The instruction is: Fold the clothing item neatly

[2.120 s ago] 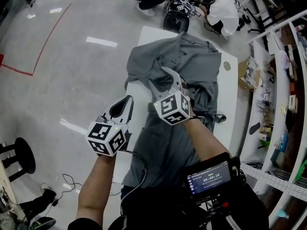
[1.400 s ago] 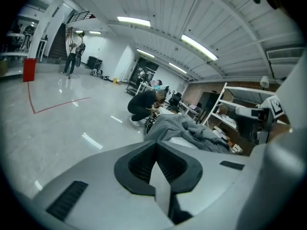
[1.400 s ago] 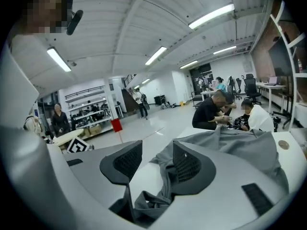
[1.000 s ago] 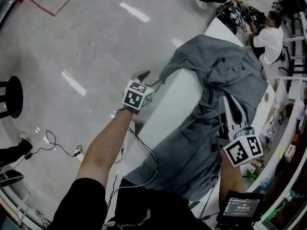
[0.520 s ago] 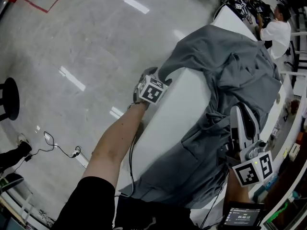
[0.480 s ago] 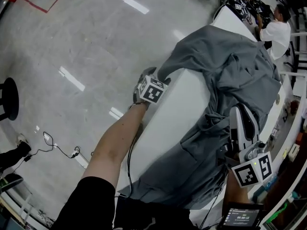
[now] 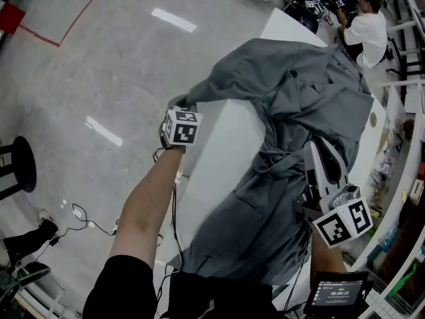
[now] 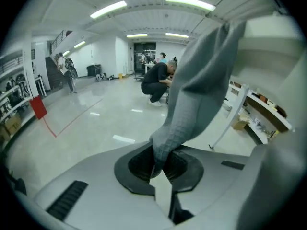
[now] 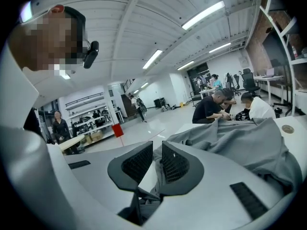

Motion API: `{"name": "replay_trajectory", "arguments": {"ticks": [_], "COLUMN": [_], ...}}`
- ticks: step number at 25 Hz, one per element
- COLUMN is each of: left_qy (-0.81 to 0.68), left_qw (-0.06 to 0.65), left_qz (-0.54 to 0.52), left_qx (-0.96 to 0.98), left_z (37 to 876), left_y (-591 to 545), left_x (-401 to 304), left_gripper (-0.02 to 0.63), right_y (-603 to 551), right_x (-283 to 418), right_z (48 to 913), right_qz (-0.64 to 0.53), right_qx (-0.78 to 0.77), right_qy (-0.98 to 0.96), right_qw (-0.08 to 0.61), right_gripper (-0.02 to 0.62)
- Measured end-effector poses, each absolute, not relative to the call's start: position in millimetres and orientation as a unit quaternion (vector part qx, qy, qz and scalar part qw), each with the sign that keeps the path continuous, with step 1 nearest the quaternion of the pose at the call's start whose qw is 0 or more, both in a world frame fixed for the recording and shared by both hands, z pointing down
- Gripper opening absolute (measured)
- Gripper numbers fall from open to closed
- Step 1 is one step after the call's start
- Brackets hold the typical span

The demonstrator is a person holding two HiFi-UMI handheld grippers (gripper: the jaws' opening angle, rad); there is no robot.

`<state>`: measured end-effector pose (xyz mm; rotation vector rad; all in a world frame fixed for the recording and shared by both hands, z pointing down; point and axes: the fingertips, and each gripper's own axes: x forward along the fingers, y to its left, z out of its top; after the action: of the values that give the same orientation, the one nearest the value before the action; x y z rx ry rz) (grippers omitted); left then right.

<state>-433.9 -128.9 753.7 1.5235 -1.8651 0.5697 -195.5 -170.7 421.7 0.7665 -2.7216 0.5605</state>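
A grey long-sleeved garment (image 7: pixel 299 92) lies rumpled along the white table (image 7: pixel 222 158). My left gripper (image 7: pixel 178 105) is at the table's left edge, over the floor. Its jaws have just been closing and are now shut on the ribbed sleeve cuff (image 8: pixel 168 140). In the left gripper view (image 8: pixel 160 164) the sleeve rises up and to the right from them. My right gripper (image 7: pixel 320 148) rests on the garment's right side near the waist. In its own view (image 9: pixel 157 164) the jaws stand narrow, with a bunch of grey cloth (image 9: pixel 144 205) pinched low between them.
Two people (image 7: pixel 358 18) crouch over gear on the floor beyond the table's far end. Shelving (image 7: pixel 402 145) runs close along the table's right side. On the floor to the left are a black stool (image 7: pixel 20 171), loose cables (image 7: pixel 86 221) and a red tape line (image 7: pixel 60 38).
My left gripper has shifted left along the table edge and shut on the cuff. The sleeve now stretches out leftward past the edge. The right gripper has hardly moved.
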Motion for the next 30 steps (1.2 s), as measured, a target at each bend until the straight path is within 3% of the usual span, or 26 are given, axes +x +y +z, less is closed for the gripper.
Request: {"name": "replay_trajectory", "arguments": {"ticks": [5, 9, 12, 17, 20, 24, 25, 27, 30], "left_qy": [-0.795, -0.801, -0.764, -0.654, -0.574, -0.448, -0.42, -0.393, -0.425], "left_qw": [0.181, 0.046, -0.055, -0.182, -0.225, -0.277, -0.282, -0.265, -0.203], "left_qz": [0.228, 0.262, 0.303, 0.368, 0.403, 0.524, 0.544, 0.556, 0.526], "left_qx": [0.532, 0.536, 0.566, 0.636, 0.676, 0.67, 0.67, 0.683, 0.708], "left_z": [609, 488, 423, 386, 401, 475, 492, 516, 518], "left_y": [-149, -205, -261, -349, -372, -373, -369, -359, -354], "left_x": [-498, -485, -417, -234, -132, -35, -22, -7, -2], "left_gripper": [0.011, 0.011, 0.011, 0.011, 0.011, 0.013, 0.03, 0.182, 0.276], "right_y": [-185, -196, -203, -210, -208, -205, -205, -202, -199], "right_x": [-159, -111, -60, 36, 83, 131, 137, 145, 154], "right_z": [395, 372, 362, 362, 369, 382, 384, 389, 391], "right_qz": [0.208, 0.211, 0.217, 0.233, 0.244, 0.256, 0.259, 0.264, 0.269], "right_qx": [0.291, 0.315, 0.336, 0.387, 0.41, 0.427, 0.429, 0.429, 0.425], "right_qy": [-0.929, -0.923, -0.915, -0.892, -0.879, -0.867, -0.865, -0.864, -0.864], "right_qw": [0.097, 0.064, 0.049, 0.023, 0.013, 0.007, 0.005, 0.0, -0.004], "right_gripper": [0.06, 0.06, 0.06, 0.06, 0.06, 0.06, 0.06, 0.06, 0.06]}}
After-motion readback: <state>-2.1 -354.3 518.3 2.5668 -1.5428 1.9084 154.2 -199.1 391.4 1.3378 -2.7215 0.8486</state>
